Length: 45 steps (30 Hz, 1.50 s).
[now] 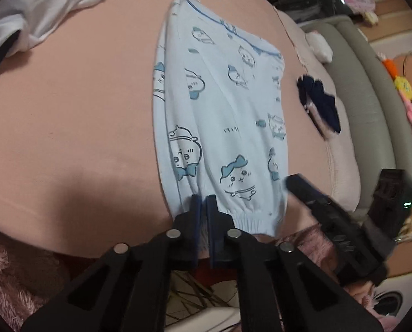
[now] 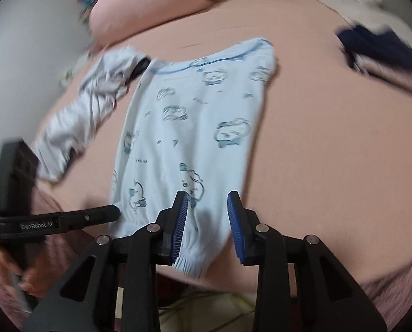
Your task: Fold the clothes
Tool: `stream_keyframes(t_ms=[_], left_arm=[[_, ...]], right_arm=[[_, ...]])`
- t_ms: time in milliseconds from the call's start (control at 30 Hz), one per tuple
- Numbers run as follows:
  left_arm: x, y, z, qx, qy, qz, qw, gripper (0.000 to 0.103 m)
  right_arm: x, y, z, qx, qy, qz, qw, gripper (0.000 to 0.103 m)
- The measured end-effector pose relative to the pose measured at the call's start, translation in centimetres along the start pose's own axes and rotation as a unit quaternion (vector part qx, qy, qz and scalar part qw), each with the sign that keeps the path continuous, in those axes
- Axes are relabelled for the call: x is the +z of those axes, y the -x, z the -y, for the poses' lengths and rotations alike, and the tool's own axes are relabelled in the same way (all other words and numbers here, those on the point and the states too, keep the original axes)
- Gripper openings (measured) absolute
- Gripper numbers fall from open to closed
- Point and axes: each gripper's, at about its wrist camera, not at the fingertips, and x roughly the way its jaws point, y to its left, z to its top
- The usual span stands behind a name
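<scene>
While a pair of pale blue pyjama trousers [image 1: 222, 116] printed with cartoon faces was spread flat on a pink bed sheet [image 1: 67, 110], both hand-held grippers were held at its near end, over the elastic cuffs. The garment's long axis was seen to run straight away from the grippers, cuffs near and the blue-piped waistband far, and the legs appeared to be laid one on the other. The left gripper [image 1: 203, 202] was pressed together, its fingers nearly touching at the left part of the cuff edge; whether fabric was pinched between them cannot be told. The right gripper [image 2: 208, 202] was spread wide, its blue pads set either side of the right part of the cuff without closing on it. Both were about equally near the cuffs. A crumpled white garment [image 2: 75, 116] was seen far to the left and a dark navy item [image 2: 380, 52] far to the right, both apart from the trousers.
</scene>
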Motion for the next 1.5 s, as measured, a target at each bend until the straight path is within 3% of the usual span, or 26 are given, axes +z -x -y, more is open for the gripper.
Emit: stream_keyframes(t_ms=[133,200,300,400,467,533,600,667,767,867,900,1000,1100,1133,1167,1200,1267,1333,1367,1433,1500], left_arm=[[-0.3,1.8,0.0,-0.016,0.006,0.009,0.9998,0.003],[-0.5,0.7,-0.5,0.01,0.013,-0.031,0.9994,0.004],[-0.2,-0.3,-0.4,0.06,0.015,-0.083,0.9947,0.006],[1.3,1.7,2.4,0.083,-0.05,-0.03,0.9948,0.007],[2.9,1.2,4.9,0.1,-0.108,-0.008,0.9891,0.008],[4.6,-0.4,6.8,0.099,-0.153,0.001,0.9833,0.017],[6.2,-3.0,8.1,0.096,-0.182,-0.002,0.9786,0.049],[6.9,-5.5,8.3,0.123,-0.203,-0.014,0.9713,0.049],[5.6,-6.9,7.2,0.212,-0.247,-0.04,0.9447,0.047],[4.9,-5.2,6.0,0.22,-0.24,-0.031,0.945,0.047],[4.9,-4.6,5.6,0.211,-0.232,-0.02,0.9493,0.048],[5.3,-3.7,5.8,0.137,-0.212,0.006,0.9676,0.046],[5.3,-5.5,6.9,0.123,-0.228,-0.021,0.9655,0.046],[5.1,-6.3,6.7,0.16,-0.237,-0.03,0.9577,0.046],[4.8,-6.3,6.3,0.173,-0.242,-0.028,0.9544,0.045],[4.8,-5.5,6.1,0.162,-0.231,-0.021,0.9591,0.045],[4.9,-2.7,5.8,0.104,-0.204,0.014,0.9733,0.044],[4.9,-0.6,6.2,0.029,-0.203,0.04,0.978,0.044],[4.9,-0.8,6.6,0.022,-0.206,0.037,0.9775,0.044],[4.8,-1.5,7.3,0.011,-0.213,0.03,0.9764,0.044],[3.6,-3.8,6.7,0.084,-0.229,-0.012,0.9696,0.044]], right_arm=[[-0.4,-0.2,1.5,0.029,-0.04,-0.023,0.999,0.031],[-0.8,-0.4,2.1,0.027,-0.046,-0.034,0.998,0.031],[-1.4,-2.0,2.5,-0.025,-0.025,-0.066,0.997,0.03],[-0.6,-0.8,2.8,-0.014,-0.027,-0.047,0.998,0.03],[0.6,0.2,2.7,-0.009,-0.017,-0.019,1.0,0.03],[2.4,-0.5,2.2,-0.004,-0.006,-0.004,1.0,0.03],[4.2,-1.5,1.8,0.001,0.005,0.009,1.0,0.03],[4.9,-4.4,1.9,0.003,0.012,-0.011,1.0,0.03],[3.7,-5.7,3.0,-0.041,0.033,-0.032,0.998,0.022],[2.1,-3.9,4.7,-0.057,0.007,-0.019,0.998,0.024],[1.6,-3.3,5.4,-0.053,-0.011,-0.014,0.998,0.024],[1.8,-2.6,5.0,-0.054,-0.016,0.006,0.998,0.028],[1.6,-3.4,2.7,-0.035,0.011,-0.004,0.999,0.027],[1.4,-3.9,1.7,-0.028,0.024,-0.014,0.999,0.027],[1.2,-3.9,1.0,-0.027,0.034,-0.015,0.999,0.026],[1.0,-3.8,0.4,-0.028,0.043,-0.014,0.999,0.026],[0.5,-3.5,-0.9,-0.028,0.062,-0.012,0.998,0.026],[0.1,-3.3,-2.3,-0.029,0.081,-0.01,0.996,0.024],[-0.1,-3.2,-2.9,-0.029,0.09,-0.009,0.995,0.024],[-0.6,-3.0,-4.2,-0.03,0.109,-0.007,0.994,0.024],[-1.2,-4.1,-4.5,-0.028,0.108,-0.028,0.993,0.022]])
